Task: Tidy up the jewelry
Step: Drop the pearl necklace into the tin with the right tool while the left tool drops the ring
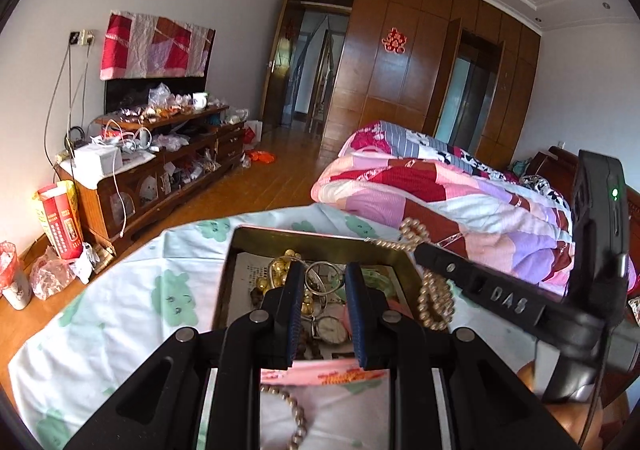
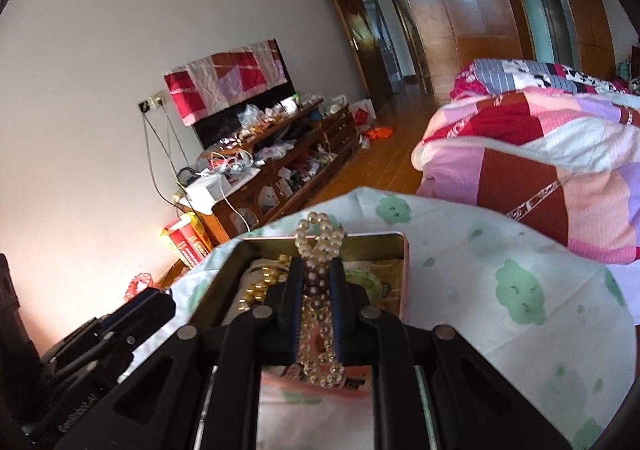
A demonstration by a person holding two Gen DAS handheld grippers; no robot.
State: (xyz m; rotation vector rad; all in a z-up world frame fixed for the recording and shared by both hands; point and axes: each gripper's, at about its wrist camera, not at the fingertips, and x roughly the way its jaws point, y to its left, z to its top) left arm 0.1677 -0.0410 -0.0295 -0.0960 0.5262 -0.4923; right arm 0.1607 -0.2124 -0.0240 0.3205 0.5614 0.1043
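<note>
An open pink metal tin (image 1: 240,246) (image 2: 402,274) lies on a white cloth with green clouds and holds gold beads (image 1: 282,264), rings and a watch (image 1: 330,330). My left gripper (image 1: 322,270) is open, its fingers hanging over the tin's contents with nothing between them. My right gripper (image 2: 318,270) is shut on a pearl bracelet (image 2: 320,246) and holds it above the tin; the bracelet also shows in the left wrist view (image 1: 434,302), at the tin's right rim. Another bead strand (image 1: 296,414) lies on the cloth near the left gripper's base.
The cloth (image 2: 500,290) covers a table beside a bed with a patchwork quilt (image 1: 440,189). A cluttered wooden TV cabinet (image 1: 160,161) stands along the left wall, with bags on the wood floor (image 1: 52,274). Wooden wardrobes (image 1: 400,49) line the back.
</note>
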